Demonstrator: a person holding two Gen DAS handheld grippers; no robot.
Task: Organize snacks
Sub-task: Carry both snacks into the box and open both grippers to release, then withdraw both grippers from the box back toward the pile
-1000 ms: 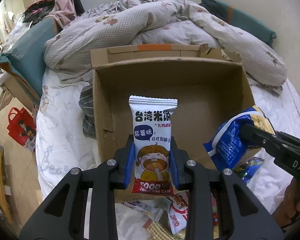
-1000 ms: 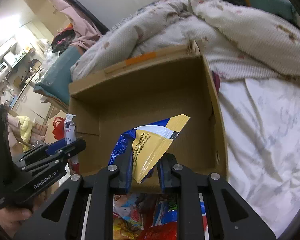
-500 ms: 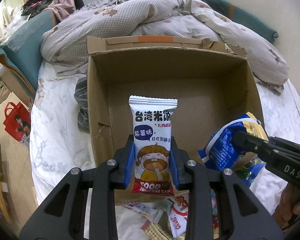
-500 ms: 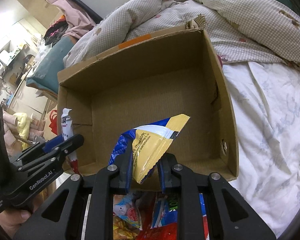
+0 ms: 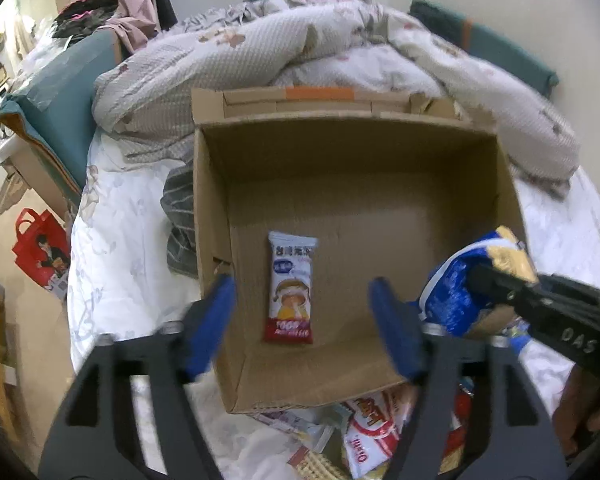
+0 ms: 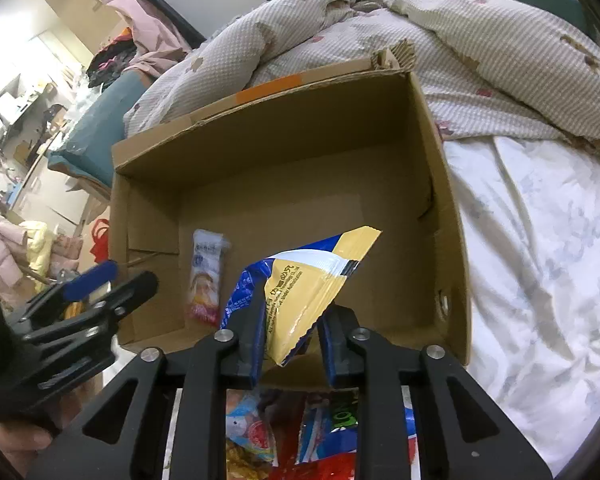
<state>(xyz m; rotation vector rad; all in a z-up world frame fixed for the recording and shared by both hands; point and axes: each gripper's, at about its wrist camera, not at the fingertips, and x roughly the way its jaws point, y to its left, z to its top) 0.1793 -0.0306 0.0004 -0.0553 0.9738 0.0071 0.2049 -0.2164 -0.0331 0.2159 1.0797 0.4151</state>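
An open cardboard box (image 5: 380, 184) (image 6: 284, 152) sits on the bed. A white rice-cake packet (image 5: 291, 288) (image 6: 206, 278) lies flat on the box floor near the left front. My left gripper (image 5: 306, 328) is open and empty, its blue pads spread above the box's front edge; it also shows in the right wrist view (image 6: 96, 292). My right gripper (image 6: 290, 344) is shut on a blue and yellow snack bag (image 6: 300, 284) (image 5: 464, 280), held over the box's front right part.
Several loose snack packets (image 5: 364, 436) (image 6: 300, 428) lie on the white sheet in front of the box. A rumpled checked duvet (image 5: 300, 52) lies behind the box. A teal headboard (image 5: 56, 96) and a red bag (image 5: 40, 248) are at the left.
My left gripper has opened and let go of the rice-cake packet, which now lies on the box floor. My right gripper still holds the blue and yellow bag, a little nearer the box.
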